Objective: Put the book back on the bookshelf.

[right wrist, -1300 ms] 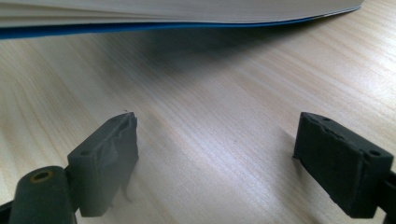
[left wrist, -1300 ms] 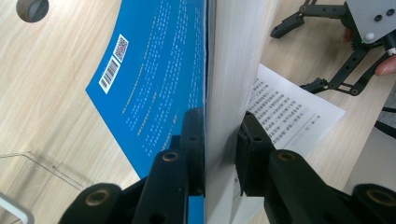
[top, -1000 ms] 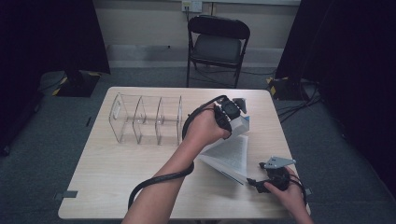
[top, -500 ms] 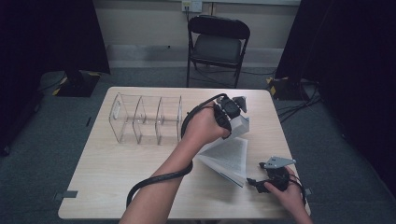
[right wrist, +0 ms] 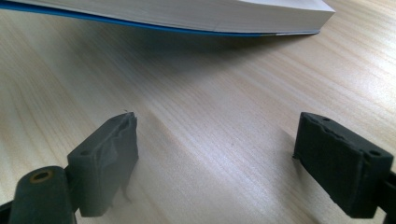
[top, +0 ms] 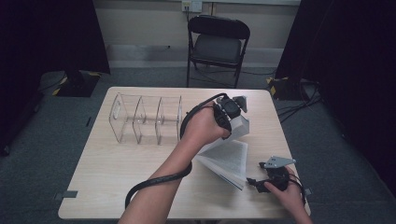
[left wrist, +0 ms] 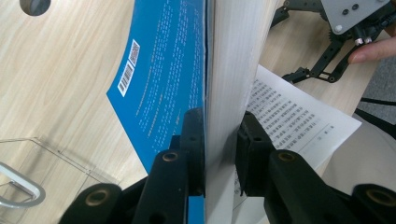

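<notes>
left gripper [left wrist: 219,154] clamps book [left wrist: 229,70]; cover text blurred | right gripper [right wrist: 215,154] agape

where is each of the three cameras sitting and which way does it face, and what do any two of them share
High view: above the person's side of the table, facing forward and down; both forearms enter from below.
Left gripper view: rides the left claw, looking along its jaws shut on the book; the right hand's fingertip shows at top right.
Right gripper view: rides the right claw, low over the table, jaws open, facing the book's underside.
Shared: the high and left gripper views both show the book, the clear organizer and the right claw.
</notes>
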Demonstrator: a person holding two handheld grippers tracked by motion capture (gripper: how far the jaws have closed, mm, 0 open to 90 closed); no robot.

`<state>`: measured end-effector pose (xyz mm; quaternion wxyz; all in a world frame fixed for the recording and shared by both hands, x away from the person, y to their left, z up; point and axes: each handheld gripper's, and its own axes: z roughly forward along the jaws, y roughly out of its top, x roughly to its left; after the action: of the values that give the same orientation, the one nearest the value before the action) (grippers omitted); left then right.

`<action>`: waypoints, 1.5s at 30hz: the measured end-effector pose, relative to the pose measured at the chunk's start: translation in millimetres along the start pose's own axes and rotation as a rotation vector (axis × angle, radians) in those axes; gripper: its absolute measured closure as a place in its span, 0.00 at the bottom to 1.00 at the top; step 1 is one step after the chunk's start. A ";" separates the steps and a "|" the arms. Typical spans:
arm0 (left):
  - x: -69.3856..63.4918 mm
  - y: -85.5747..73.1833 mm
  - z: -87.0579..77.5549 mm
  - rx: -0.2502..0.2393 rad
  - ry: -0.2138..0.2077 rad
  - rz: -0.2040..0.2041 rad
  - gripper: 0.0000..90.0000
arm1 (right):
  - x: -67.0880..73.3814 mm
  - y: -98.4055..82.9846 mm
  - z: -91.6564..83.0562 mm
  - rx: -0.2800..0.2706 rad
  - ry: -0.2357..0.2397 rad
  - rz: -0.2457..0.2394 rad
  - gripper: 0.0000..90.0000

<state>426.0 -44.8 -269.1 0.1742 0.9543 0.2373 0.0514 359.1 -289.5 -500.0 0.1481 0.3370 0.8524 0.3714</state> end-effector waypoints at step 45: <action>1.5 12.4 -6.0 0.015 -0.003 0.022 0.84 | -0.4 0.2 0.2 0.000 0.001 0.000 0.15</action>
<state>431.6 -52.5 -259.0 0.1668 0.9582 0.2270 0.0498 359.6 -289.6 -500.0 0.1476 0.3370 0.8525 0.3714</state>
